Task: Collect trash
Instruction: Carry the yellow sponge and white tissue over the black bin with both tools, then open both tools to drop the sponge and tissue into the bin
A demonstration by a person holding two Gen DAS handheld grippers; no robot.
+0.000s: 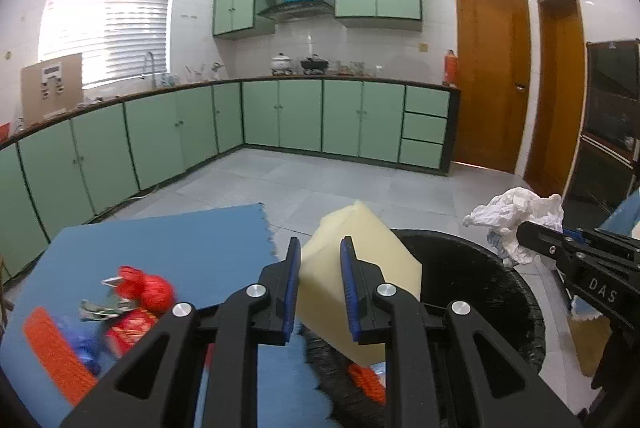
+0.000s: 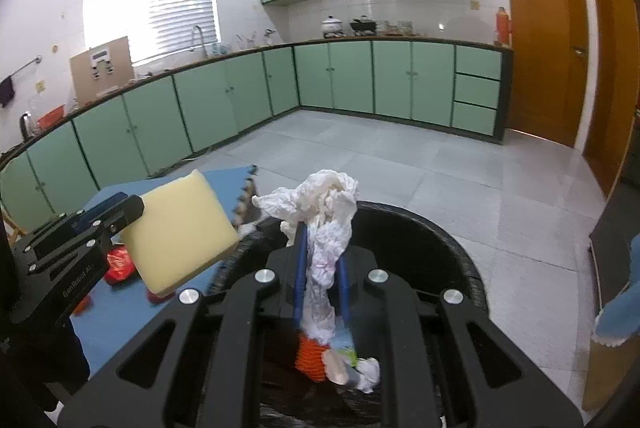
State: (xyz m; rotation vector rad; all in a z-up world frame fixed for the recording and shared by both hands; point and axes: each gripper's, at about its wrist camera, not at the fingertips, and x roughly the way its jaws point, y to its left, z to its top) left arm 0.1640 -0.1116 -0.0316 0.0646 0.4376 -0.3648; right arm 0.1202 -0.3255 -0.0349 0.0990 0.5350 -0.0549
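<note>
My left gripper (image 1: 321, 240) is shut on a pale yellow foam block (image 1: 372, 256), which it holds tilted at the left rim of a black trash bin (image 1: 528, 308). My right gripper (image 2: 322, 240) is shut on a crumpled white paper tissue (image 2: 328, 204) and holds it over the bin (image 2: 460, 248). Inside the bin lie an orange net piece (image 2: 310, 356) and other scraps. In the right wrist view the left gripper (image 2: 128, 208) and foam block (image 2: 180, 232) show at the left. The left wrist view has the right gripper (image 1: 528, 228) and the tissue (image 1: 516, 212) at its right.
A blue mat (image 1: 180, 240) covers the table left of the bin. On it lie red wrappers (image 1: 148, 288), an orange strip (image 1: 52, 344) and a blue scrap. Green kitchen cabinets (image 1: 280, 116), a grey tiled floor and wooden doors (image 1: 492, 80) lie beyond.
</note>
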